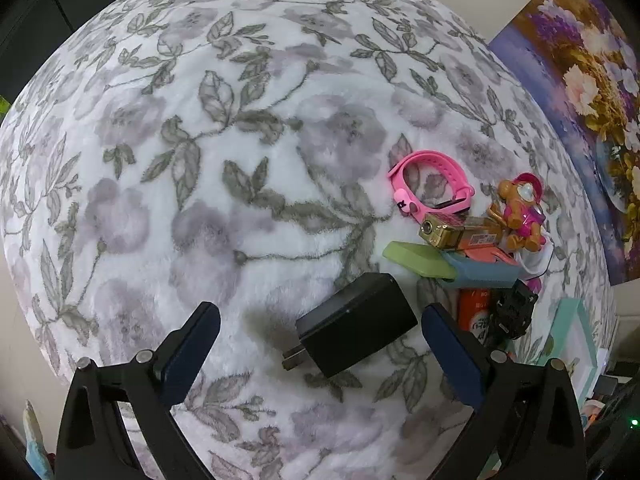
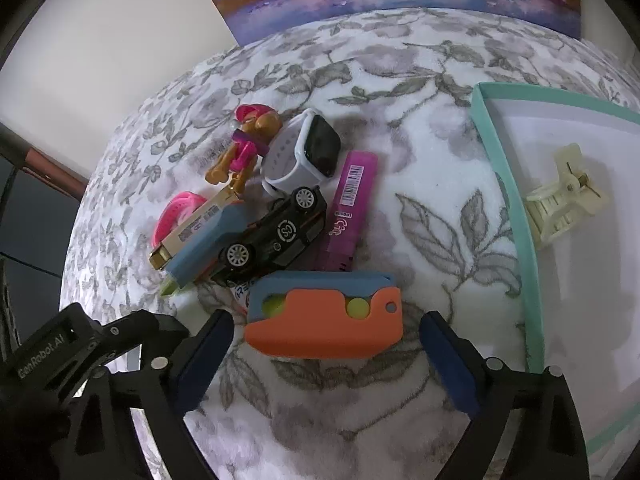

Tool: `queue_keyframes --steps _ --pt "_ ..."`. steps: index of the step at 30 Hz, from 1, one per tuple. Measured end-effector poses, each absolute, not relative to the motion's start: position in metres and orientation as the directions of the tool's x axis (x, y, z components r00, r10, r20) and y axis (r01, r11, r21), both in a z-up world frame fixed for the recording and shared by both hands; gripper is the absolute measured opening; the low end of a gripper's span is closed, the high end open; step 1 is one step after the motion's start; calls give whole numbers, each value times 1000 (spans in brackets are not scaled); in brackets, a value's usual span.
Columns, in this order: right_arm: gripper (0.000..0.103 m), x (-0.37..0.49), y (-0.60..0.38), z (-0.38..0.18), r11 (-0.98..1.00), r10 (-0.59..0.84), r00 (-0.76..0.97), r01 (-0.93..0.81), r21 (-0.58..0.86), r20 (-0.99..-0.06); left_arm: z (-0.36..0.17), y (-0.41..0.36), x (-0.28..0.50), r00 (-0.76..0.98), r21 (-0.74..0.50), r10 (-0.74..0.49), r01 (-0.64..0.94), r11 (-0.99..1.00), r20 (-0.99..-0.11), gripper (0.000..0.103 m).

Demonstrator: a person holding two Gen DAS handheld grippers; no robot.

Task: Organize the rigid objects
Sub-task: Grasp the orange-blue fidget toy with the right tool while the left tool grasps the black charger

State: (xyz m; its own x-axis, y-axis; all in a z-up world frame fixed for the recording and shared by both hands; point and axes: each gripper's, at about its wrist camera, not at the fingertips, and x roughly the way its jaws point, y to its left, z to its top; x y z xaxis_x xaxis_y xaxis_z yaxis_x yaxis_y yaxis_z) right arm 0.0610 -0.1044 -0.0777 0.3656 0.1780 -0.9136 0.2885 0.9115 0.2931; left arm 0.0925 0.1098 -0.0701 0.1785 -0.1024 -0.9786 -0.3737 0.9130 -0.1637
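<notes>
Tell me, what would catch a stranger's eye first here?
Probably the jumble of small toys on the flowered blanket: a black toy car beside a purple stick, with an orange and blue block just ahead of the open right claw. To the right, a pale hair clip lies in a mint-rimmed box.

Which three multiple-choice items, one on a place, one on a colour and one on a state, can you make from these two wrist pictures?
1. Where does the hair clip lie?
A. Inside the teal-rimmed box
B. On the blanket
C. On the toy car

2. What colour is the charger in front of the left tongs?
A. White
B. Black
C. Pink

3. How do the right tongs stand?
A. Shut on the orange and blue block
B. Shut and empty
C. Open, holding nothing

Answers: 1 A, it rests on the box's white floor. 2 B, its whole body is black. 3 C, the fingers are spread wide before the orange and blue block.
</notes>
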Motion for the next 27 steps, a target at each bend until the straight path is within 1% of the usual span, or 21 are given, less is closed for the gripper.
queue_keyframes --steps 5,7,11,13,24,27 --pt "88 64 -105 -79 913 165 371 294 284 -914 -70 106 95 180 -161 -100 -371 915 -979 95" --pt "84 64 -104 -78 915 157 373 294 277 -914 -69 103 96 181 -160 -98 -367 916 -979 82" --pt "75 63 -105 -77 915 160 379 290 281 -911 -71 103 96 179 -166 -107 -358 919 -978 75" --pt "73 61 -105 -76 914 165 383 287 287 -909 -71 102 96 184 -169 -110 -349 922 -977 59" --pt "73 59 -106 -76 919 170 394 266 290 -903 -72 100 98 188 -144 -85 -325 935 -979 59" --pt "73 57 -108 -73 910 192 398 270 315 -897 -68 98 97 193 -139 -79 -322 937 -978 59"
